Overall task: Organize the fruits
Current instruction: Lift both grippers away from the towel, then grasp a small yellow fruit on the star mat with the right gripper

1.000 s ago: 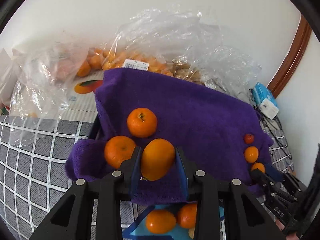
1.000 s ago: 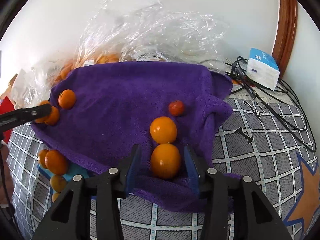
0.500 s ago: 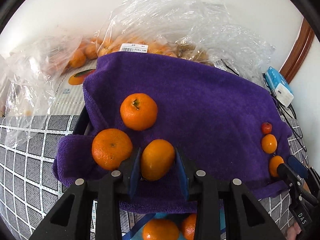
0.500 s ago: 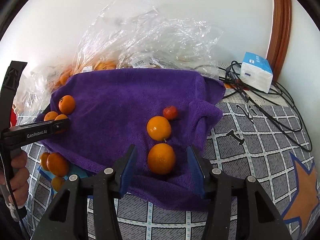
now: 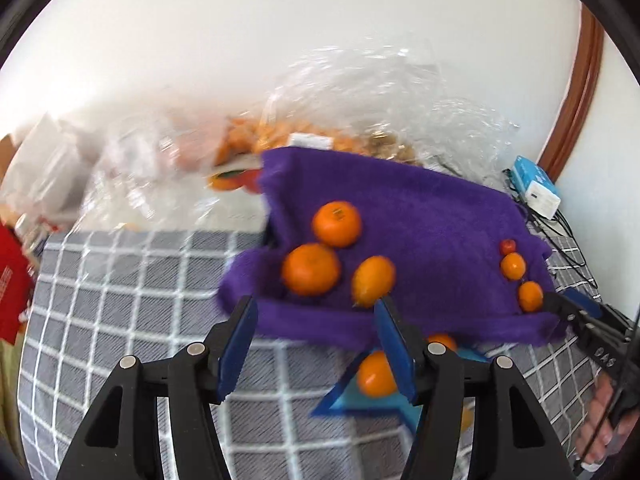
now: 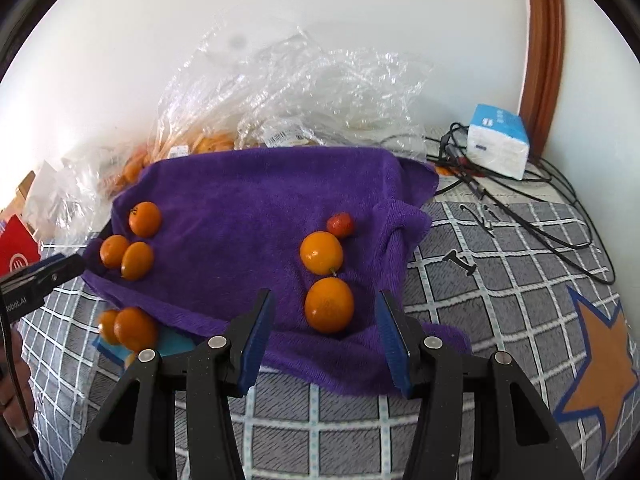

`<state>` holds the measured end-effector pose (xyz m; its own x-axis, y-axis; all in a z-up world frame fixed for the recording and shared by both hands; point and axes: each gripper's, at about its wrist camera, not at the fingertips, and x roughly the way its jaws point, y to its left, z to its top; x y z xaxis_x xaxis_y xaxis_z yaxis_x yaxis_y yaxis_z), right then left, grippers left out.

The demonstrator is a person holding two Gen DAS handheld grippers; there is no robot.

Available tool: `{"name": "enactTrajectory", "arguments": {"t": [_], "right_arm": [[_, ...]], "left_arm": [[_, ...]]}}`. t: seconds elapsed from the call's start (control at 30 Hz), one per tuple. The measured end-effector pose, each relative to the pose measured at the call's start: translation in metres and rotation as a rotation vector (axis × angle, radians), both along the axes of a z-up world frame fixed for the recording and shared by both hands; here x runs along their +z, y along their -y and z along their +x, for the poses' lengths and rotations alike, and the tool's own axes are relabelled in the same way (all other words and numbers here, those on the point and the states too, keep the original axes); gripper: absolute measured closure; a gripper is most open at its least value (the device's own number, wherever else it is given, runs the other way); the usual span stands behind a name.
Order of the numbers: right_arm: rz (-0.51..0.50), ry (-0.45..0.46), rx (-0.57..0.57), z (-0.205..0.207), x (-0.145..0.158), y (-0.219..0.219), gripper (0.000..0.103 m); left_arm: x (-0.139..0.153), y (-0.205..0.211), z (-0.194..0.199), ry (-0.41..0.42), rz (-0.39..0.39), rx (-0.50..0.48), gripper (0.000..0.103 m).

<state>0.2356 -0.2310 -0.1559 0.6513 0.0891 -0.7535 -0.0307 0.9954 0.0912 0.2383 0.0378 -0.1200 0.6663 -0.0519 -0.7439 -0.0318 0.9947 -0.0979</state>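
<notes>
Both hand-held grippers hang wide open over a purple towel [image 6: 248, 200], nothing between the blue pads. The left gripper [image 5: 316, 344] sits at the towel's near-left edge, empty; its right pad [image 5: 390, 344] lies just short of an oval mandarin [image 5: 373, 280], w/ no contact visible. The right gripper [image 6: 325, 334] is spread either side of a round mandarin [image 6: 329, 310] resting on the cloth, pads apart from the fruit.

The fuzzy, rumpled towel carries two groups. Left group: oval mandarin, a rounder one [image 5: 311, 269] touching or almost touching it, a third [image 5: 337, 223] just behind. Right group: round mandarin, a smooth glossy orange fruit [image 6: 321, 252] behind it, then a small red fruit [image 6: 340, 225]. More mandarins [image 6: 134, 328] lie off the towel's front-left edge on a blue patch.

All this sits on a gray quilted cover w/ white grid [image 6: 500, 280] and an orange star print. Behind: crinkled clear plastic bags [image 6: 288, 92] holding orange fruit, a white-and-blue box [image 6: 498, 144], and black cables [image 6: 532, 208] by the wall.
</notes>
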Motion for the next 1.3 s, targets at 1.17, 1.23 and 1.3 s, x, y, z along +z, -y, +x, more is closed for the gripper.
{"name": "enactTrajectory", "arguments": {"t": [1.17,1.23,1.3], "right_arm": [[-0.049,0.000,0.214,-0.071,-0.031,-0.125,0.077],[-0.055,0.023,0.192,-0.076,-0.026,-0.114,0.077],[-0.059,0.029,0.168,-0.077,-0.025,-0.104,0.077]], "left_arm": [[-0.058,-0.089,-0.079,0.025,-0.052,0.157,0.045],[-0.057,-0.088,-0.080,0.030,-0.056,0.147,0.045],[-0.058,-0.086,-0.080,0.029,-0.054,0.139,0.045]]}}
